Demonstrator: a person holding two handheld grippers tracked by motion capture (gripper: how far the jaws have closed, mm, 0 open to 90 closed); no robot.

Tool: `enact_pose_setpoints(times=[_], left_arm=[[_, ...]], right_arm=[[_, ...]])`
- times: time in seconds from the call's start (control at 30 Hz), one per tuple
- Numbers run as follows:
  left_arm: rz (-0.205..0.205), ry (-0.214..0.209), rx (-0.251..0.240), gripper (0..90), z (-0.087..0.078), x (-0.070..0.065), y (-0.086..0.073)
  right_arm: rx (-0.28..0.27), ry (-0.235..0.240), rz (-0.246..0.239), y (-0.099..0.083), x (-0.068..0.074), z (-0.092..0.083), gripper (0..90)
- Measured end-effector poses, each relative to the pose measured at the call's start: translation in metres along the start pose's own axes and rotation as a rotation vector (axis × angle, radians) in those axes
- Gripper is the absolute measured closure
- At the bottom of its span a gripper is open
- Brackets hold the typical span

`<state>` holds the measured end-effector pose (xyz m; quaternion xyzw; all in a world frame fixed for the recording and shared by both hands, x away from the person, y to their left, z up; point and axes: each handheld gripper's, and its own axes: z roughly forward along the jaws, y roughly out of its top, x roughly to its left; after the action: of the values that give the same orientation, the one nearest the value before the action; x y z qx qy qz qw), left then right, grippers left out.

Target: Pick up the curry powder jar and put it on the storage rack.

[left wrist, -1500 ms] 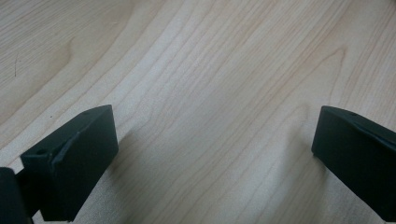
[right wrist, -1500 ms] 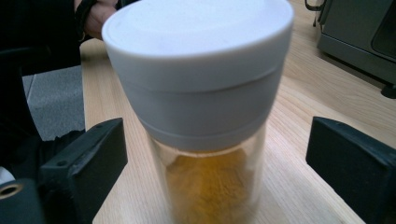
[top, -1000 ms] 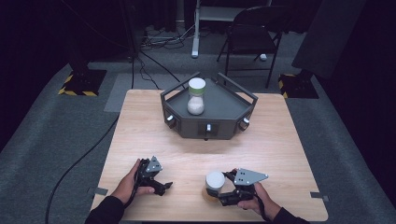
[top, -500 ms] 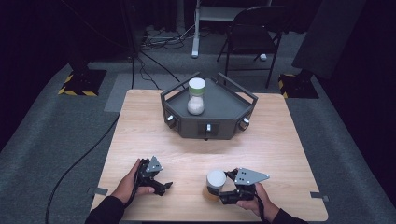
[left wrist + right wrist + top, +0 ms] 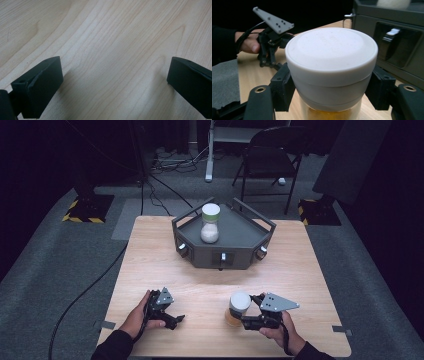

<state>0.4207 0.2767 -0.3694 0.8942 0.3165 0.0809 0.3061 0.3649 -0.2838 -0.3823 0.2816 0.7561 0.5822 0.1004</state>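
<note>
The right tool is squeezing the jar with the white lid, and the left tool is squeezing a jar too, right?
Not quite. The right tool is indeed shut on the jar with the white lid, but the left tool squeezes nothing: the left gripper view shows its jaws standing wide apart over the bare wooden table.

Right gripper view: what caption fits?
Right tool squeezes a white-capped jar of yellow powder on the wooden table.

Jar [image 5: 239,310] had white lid, amber-yellow contents. Surface [image 5: 150,255] was pale wood w/ grain. Tray [image 5: 240,255] dark grey. Claws black, grey plate on right claw [image 5: 245,320]. Far jar [image 5: 210,223]: lid maybe greenish-white.
</note>
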Motion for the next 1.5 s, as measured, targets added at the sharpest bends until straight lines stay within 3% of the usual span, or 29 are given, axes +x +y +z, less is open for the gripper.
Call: enact_pose_setpoints(times=[0.63, 0.87, 1.5], left_arm=[[0.001, 0.000, -0.001, 0.3, 0.000, 0.000, 0.000], [0.000, 0.001, -0.001, 0.3, 0.000, 0.000, 0.000], [0.000, 0.001, -0.001, 0.3, 0.000, 0.000, 0.000]], right_arm=[[-0.011, -0.131, 0.023, 0.011, 0.006, -0.005, 33.2], [-0.003, -0.204, 0.034, 0.013, 0.011, -0.004, 33.2], [-0.017, -0.287, 0.044, 0.036, 0.010, -0.002, 33.2]])
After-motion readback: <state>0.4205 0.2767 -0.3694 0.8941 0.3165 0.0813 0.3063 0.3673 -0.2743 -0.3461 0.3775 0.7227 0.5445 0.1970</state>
